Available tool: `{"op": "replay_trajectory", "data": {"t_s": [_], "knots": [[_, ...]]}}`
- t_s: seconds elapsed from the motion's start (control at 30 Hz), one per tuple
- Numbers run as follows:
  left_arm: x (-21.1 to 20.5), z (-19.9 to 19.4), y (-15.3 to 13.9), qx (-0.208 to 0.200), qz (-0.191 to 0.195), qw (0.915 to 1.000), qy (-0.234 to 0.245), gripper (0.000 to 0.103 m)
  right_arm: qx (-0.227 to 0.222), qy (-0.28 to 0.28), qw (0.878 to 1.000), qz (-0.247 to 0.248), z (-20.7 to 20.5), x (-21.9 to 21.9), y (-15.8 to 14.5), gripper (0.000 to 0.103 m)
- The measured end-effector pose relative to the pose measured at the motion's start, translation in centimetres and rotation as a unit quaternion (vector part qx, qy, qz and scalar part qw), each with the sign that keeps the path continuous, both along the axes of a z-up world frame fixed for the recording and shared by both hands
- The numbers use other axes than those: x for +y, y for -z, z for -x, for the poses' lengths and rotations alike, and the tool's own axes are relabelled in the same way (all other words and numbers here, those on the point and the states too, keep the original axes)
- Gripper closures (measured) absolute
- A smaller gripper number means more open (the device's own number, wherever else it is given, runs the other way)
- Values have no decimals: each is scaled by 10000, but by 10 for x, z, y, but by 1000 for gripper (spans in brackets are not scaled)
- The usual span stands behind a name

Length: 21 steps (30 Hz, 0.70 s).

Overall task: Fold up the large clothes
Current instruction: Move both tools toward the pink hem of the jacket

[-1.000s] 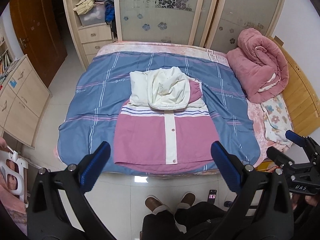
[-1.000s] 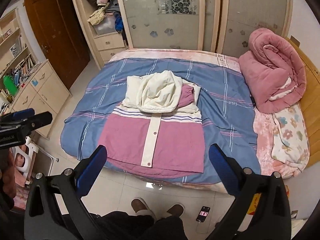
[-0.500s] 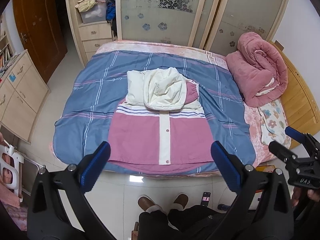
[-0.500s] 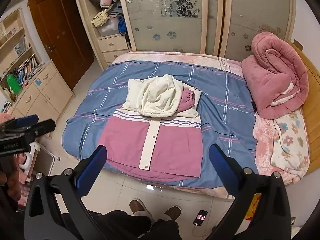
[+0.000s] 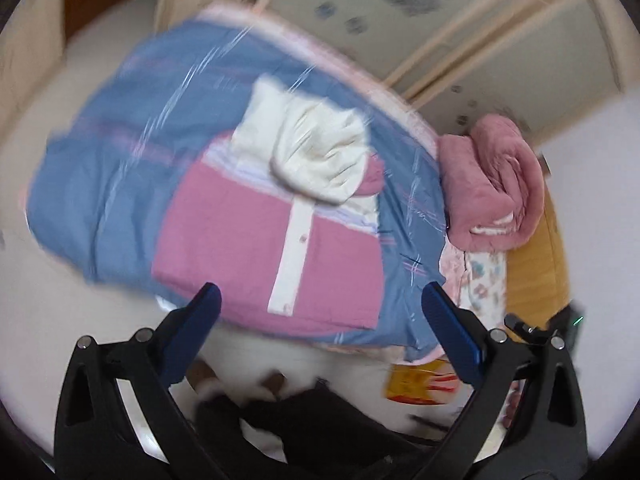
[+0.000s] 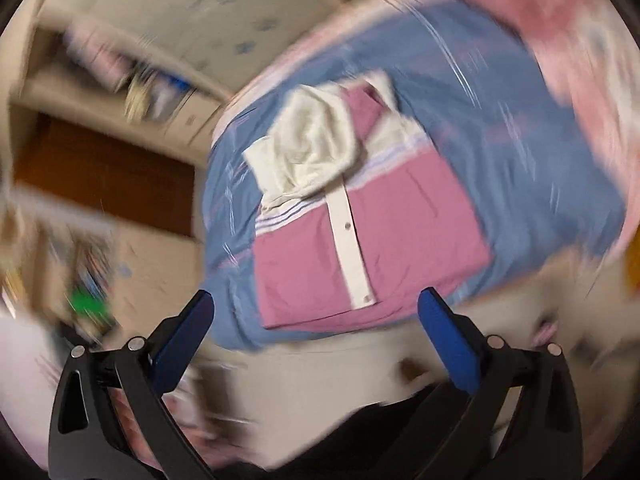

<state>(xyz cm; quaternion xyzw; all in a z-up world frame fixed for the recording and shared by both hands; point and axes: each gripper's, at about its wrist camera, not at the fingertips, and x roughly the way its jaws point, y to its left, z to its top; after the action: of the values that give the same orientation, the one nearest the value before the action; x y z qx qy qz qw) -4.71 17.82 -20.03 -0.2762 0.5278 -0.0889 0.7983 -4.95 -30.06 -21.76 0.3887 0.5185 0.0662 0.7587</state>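
A pink and cream hooded jacket (image 5: 248,248) lies partly folded on the blue striped bedspread (image 5: 104,184), its cream hood (image 5: 316,160) laid over the chest. It also shows in the right wrist view (image 6: 400,240). My left gripper (image 5: 320,308) is open and empty, held high above the foot of the bed. My right gripper (image 6: 316,308) is open and empty too, also well above the bed. Both views are blurred and tilted.
A rolled pink quilt (image 5: 492,184) sits at the right of the bed by the wooden headboard (image 5: 540,264). Wardrobe doors (image 5: 460,28) stand behind the bed. A brown door (image 6: 104,176) and drawers are to the left. The person's feet (image 5: 240,384) are on the floor below.
Both grippers have swung and tilted fast, so both views are now blurred and rotated. The jacket has not moved. Both grippers stay open.
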Motion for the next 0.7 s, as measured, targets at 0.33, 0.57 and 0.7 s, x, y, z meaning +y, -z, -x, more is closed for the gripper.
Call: {"op": "replay_trajectory", "data": {"t_s": [0.33,0.57,0.7], "knots": [[85,-9,167,1558,1482,9724,-904,2,685,1254,9800,-1388,-20,-70,153,1],[76,-14,222,1984,1863,9512,-1451,2,1164,1270,9792,-1077,-59,-104,263,8],[62,-20,235,2161,1789,9512,-1286,2,1331,980,9815,-963,-76,-109,308,10]]}}
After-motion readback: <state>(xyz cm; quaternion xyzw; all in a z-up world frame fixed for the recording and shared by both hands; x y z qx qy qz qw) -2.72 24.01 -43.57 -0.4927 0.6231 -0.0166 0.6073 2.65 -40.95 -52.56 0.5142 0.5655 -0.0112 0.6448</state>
